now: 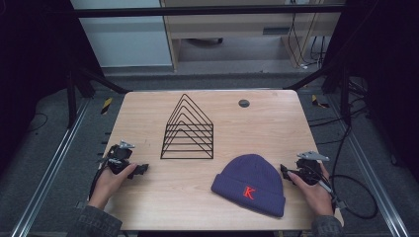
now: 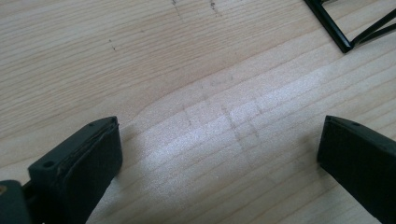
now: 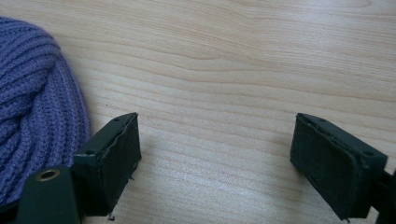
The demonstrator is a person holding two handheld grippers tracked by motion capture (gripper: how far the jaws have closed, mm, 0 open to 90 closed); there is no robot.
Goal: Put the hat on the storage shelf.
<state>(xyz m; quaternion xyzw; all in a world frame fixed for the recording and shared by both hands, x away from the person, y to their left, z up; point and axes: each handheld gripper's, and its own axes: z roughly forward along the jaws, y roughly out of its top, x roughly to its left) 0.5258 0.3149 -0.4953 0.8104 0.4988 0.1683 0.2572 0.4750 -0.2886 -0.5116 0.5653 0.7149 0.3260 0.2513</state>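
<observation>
Nearest the high camera, at 6 o'clock on the table [image 1: 163, 197]: two sleeved forearms, one at each bottom corner. Purple knitted beanie [image 1: 251, 184] at about 5 o'clock on the tabletop, lying flat, folded cuff toward the near edge, a red letter K [image 1: 249, 192] stitched on the cuff.

Just beside the beanie at its 3 o'clock: right gripper [image 1: 285, 172], held in the right hand [image 1: 312, 185], pointing toward the hat's crown. Jaws spread wide, nothing between them but bare wood; close to the knit, not visibly touching it in the high view. In the right gripper view, ribbed purple knit [image 3: 32, 102] at 9 o'clock, right beside the jaw on that side, though whether touching it or not cannot be told.

Farther out, at 11 o'clock from the beanie: black wire rack [image 1: 188, 131] near the middle of the table, a row of peaked triangular frames standing upright, well apart from the hat.

At 8 o'clock on the table: left gripper [image 1: 143, 169], held in the left hand [image 1: 112, 181], low over the wood, pointing toward the table's middle. Jaws likewise wide apart, gripping nothing; in the left gripper view, one black corner of the rack [image 2: 343, 37] at 1 o'clock.

At 1 o'clock on the table, near the far edge: small dark round disc [image 1: 244, 103].
</observation>
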